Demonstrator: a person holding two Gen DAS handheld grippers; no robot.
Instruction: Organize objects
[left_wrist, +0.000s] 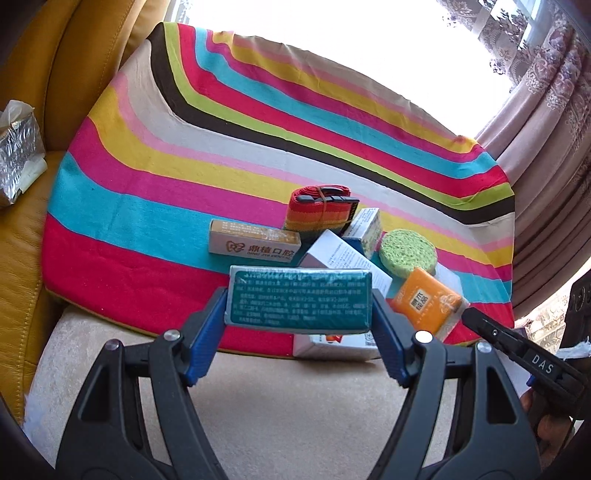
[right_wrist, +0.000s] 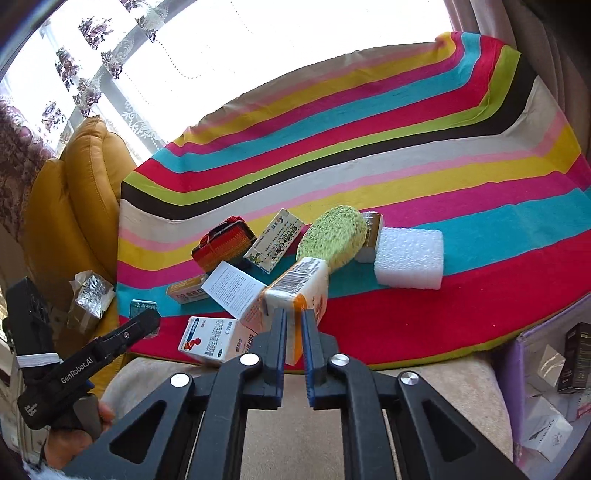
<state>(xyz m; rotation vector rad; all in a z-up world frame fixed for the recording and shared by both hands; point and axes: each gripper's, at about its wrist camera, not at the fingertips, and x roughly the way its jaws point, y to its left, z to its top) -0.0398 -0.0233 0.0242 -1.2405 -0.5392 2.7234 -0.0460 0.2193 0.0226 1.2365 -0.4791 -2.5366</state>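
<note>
My left gripper (left_wrist: 299, 306) is shut on a teal box (left_wrist: 299, 301) and holds it above the front edge of the striped cloth (left_wrist: 147, 206). My right gripper (right_wrist: 293, 325) is shut on an orange and white packet (right_wrist: 299, 291), which also shows in the left wrist view (left_wrist: 424, 299). On the cloth behind lie a round green sponge (right_wrist: 334, 238), a rainbow strap roll (right_wrist: 223, 245), a beige dental box (left_wrist: 253, 243), a white leaflet box (right_wrist: 232, 286), a white and blue medicine box (right_wrist: 210, 339) and a white foam block (right_wrist: 410, 258).
A yellow leather seat (left_wrist: 33, 258) stands at the left with a foil-wrapped pack (left_wrist: 16, 155) on it. A purple bin (right_wrist: 554, 387) with several small boxes sits at the right. Beige cushion (left_wrist: 295, 406) lies below the grippers. Curtains and a bright window are behind.
</note>
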